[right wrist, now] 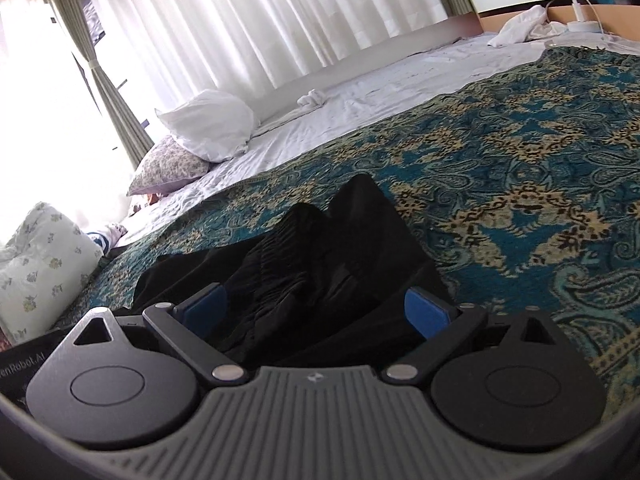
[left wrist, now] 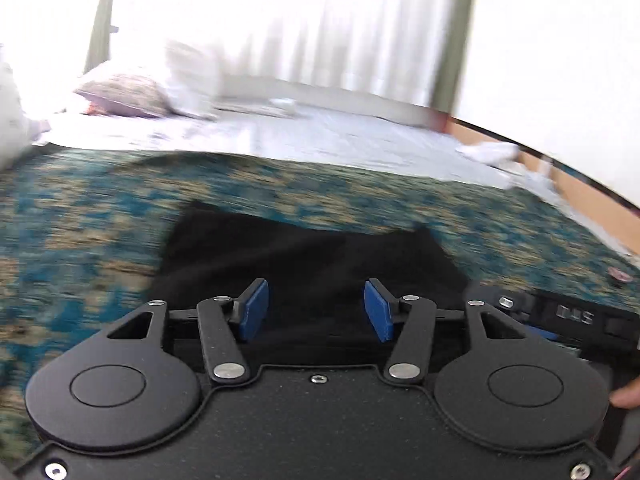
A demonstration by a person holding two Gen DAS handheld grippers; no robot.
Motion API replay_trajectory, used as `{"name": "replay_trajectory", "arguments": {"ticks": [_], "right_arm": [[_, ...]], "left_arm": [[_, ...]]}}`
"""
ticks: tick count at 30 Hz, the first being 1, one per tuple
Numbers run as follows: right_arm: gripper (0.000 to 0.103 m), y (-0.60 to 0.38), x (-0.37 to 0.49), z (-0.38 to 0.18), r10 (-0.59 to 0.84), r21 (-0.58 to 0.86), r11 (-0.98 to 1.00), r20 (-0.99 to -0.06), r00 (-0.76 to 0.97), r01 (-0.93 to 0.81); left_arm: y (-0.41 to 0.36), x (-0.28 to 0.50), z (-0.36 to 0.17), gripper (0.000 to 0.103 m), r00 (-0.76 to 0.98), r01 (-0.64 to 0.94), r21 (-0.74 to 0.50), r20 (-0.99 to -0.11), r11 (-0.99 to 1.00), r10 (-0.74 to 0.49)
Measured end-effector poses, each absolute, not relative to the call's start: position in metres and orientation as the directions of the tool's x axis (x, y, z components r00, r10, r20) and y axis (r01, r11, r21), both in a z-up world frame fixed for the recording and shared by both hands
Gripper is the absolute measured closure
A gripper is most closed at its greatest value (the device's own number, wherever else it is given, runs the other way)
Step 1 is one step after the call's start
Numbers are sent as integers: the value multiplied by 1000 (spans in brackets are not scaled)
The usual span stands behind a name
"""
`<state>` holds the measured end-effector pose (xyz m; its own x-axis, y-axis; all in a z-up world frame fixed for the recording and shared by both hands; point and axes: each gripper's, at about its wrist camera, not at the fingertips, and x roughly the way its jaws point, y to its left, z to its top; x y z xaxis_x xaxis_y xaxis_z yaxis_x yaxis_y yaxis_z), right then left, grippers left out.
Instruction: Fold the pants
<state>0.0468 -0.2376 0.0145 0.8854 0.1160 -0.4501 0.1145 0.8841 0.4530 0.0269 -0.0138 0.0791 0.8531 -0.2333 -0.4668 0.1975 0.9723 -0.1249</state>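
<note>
Black pants [left wrist: 304,256] lie bunched on a teal and beige patterned bedspread [left wrist: 100,216]. In the left wrist view my left gripper [left wrist: 316,311] hovers just over the near edge of the cloth. Its blue pads [left wrist: 254,310] stand apart and nothing is pressed between them. In the right wrist view the pants [right wrist: 320,256] rise in rumpled folds, with a gathered waistband in the middle. My right gripper [right wrist: 316,314] is open wide. Cloth sits between its blue pads [right wrist: 426,316], which do not squeeze it. The body of the right gripper [left wrist: 560,316] shows at the right of the left view.
The bedspread [right wrist: 520,168] covers the near part of a bed with a white sheet [right wrist: 360,108] beyond. Pillows [right wrist: 208,124] lie at the far left, and a floral pillow [right wrist: 44,256] is nearer. White curtains [right wrist: 240,20] hang behind. Crumpled white cloth [right wrist: 520,26] lies by the headboard.
</note>
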Motion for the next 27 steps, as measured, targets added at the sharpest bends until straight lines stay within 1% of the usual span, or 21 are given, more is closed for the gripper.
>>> {"name": "replay_trajectory", "arguments": {"ticks": [2, 4, 7, 9, 12, 13, 14, 15, 16, 17, 19, 23, 25, 27], "right_arm": [[2, -226, 55, 11, 124, 437, 893, -470, 874, 108], [2, -214, 61, 9, 106, 408, 905, -488, 867, 119], [4, -203, 71, 4, 80, 389, 909, -510, 857, 147], [6, -199, 78, 0, 57, 389, 904, -526, 848, 180], [12, -193, 86, -6, 31, 382, 901, -526, 850, 204], [18, -191, 89, -7, 29, 378, 904, -524, 851, 202], [29, -189, 92, -7, 37, 385, 902, -523, 852, 197], [36, -188, 93, -7, 40, 394, 898, -515, 856, 195], [63, -188, 95, -6, 28, 388, 899, -514, 858, 203], [76, -188, 97, -4, 21, 378, 902, -519, 855, 207], [79, -192, 92, 4, 9, 386, 901, -476, 879, 200], [81, -194, 68, 24, -127, 259, 938, -367, 922, 232], [80, -201, 64, 22, -177, 218, 937, -375, 910, 272], [79, -214, 67, 9, -201, 207, 927, -429, 881, 312]], "left_arm": [[5, 32, 74, 52, 865, 98, -83, -486, 992, -126], [25, 36, 67, 54, 855, 22, -79, -516, 997, -60], [43, 39, 53, 54, 834, -30, -105, -551, 994, -34], [46, 40, 42, 54, 817, -50, -99, -577, 994, -16], [42, 39, 27, 54, 796, -40, -103, -604, 994, -31], [43, 36, 26, 54, 800, -34, -107, -599, 994, -37], [37, 34, 24, 54, 806, -30, -104, -591, 994, -38], [36, 32, 25, 54, 808, -25, -98, -588, 995, -38], [34, 31, 26, 54, 808, -21, -96, -587, 995, -40], [34, 31, 28, 54, 807, -12, -106, -588, 994, -53], [36, 28, 34, 54, 808, -3, -137, -584, 991, -78], [32, 17, 40, 53, 815, 36, -136, -569, 990, -108], [27, 17, 34, 53, 799, 48, -118, -591, 992, -109], [26, 15, 25, 52, 788, 57, -140, -602, 988, -130]]}}
